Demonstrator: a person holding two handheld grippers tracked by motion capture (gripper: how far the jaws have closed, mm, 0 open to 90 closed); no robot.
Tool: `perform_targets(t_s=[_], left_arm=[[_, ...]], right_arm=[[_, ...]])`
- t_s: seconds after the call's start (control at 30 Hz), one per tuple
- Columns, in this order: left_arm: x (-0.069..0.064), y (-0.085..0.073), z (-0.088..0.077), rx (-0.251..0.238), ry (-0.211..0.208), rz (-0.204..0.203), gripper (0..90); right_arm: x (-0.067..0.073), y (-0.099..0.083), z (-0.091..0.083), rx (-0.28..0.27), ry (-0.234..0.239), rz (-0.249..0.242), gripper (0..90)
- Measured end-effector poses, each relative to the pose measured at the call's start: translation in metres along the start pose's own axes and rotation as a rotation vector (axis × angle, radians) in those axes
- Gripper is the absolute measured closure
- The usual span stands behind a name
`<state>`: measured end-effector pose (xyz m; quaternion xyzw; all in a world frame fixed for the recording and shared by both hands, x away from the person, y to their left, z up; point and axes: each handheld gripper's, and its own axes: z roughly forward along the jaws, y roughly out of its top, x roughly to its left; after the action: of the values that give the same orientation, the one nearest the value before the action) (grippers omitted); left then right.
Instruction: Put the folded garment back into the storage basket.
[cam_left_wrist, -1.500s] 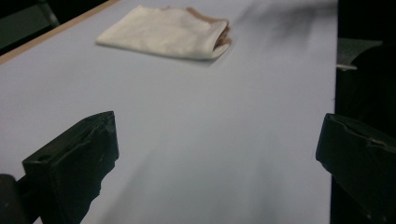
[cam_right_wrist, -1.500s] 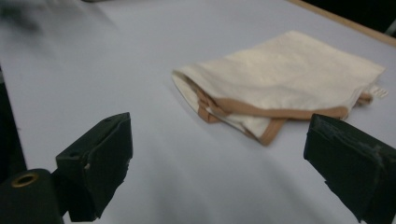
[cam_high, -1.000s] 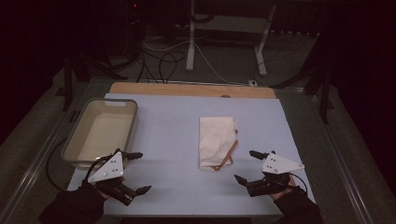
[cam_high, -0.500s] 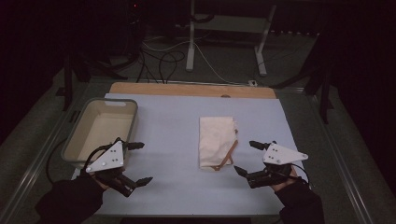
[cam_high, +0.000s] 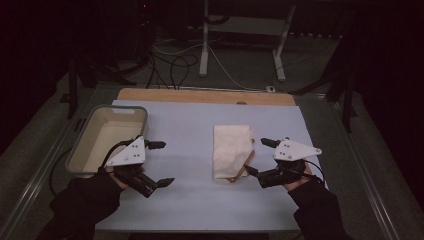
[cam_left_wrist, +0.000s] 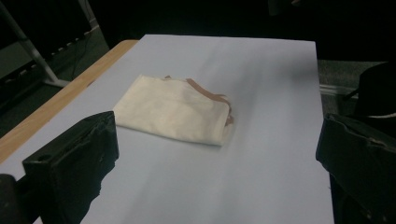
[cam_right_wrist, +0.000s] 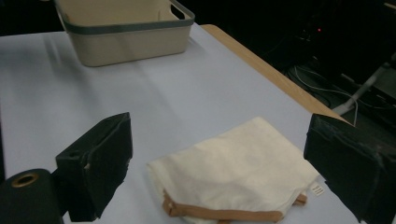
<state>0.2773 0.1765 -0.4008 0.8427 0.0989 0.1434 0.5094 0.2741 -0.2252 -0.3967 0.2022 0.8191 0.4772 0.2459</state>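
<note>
A folded cream cloth (cam_high: 231, 150) with a brown strap at its near edge lies right of the middle of the pale blue table (cam_high: 185, 125). My left gripper (cam_high: 164, 163) stands open over the table, well left of the cloth and beside the bin. My right gripper (cam_high: 255, 156) is open at the cloth's near right corner, its jaws spread beside the edge. In the left gripper view the cloth (cam_left_wrist: 175, 109) lies ahead of that open gripper (cam_left_wrist: 219, 140). The right gripper view has the cloth (cam_right_wrist: 238, 177) close, between the jaws of the open gripper (cam_right_wrist: 224, 154).
A beige bin with a grey rim (cam_high: 116, 107) stands at the table's left side, also seen as the bin (cam_right_wrist: 126, 32) far ahead in the right gripper view. A wooden strip (cam_high: 200, 95) runs along the far edge. Beyond it are cables and stand legs on the floor.
Both grippers have moved forward from the near edge, still open. The right one has come up to the cloth's near right corner. The cloth has not moved.
</note>
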Motion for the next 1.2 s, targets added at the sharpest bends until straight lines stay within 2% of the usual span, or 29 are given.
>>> perform_targets(t_s=[0.23,0.43,0.67,0.83,1.2], left_arm=[[0.009,0.006,0.016,0.019,0.001,-0.019,0.9],[0.015,0.011,0.033,0.031,0.006,-0.047,0.9],[0.023,0.017,0.056,0.038,0.042,-0.071,1.0],[0.027,0.019,0.072,0.059,0.031,-0.094,1.0],[0.035,0.019,0.101,0.084,0.025,-0.113,0.9]], right_arm=[[-0.011,0.004,0.014,0.005,-0.006,0.029,8.1],[-0.022,0.001,0.032,0.028,-0.013,0.06,8.1],[-0.033,-0.01,0.054,0.058,-0.014,0.094,8.1],[-0.04,-0.019,0.065,0.081,-0.012,0.122,8.1],[-0.056,-0.039,0.082,0.125,-0.026,0.172,8.1]])
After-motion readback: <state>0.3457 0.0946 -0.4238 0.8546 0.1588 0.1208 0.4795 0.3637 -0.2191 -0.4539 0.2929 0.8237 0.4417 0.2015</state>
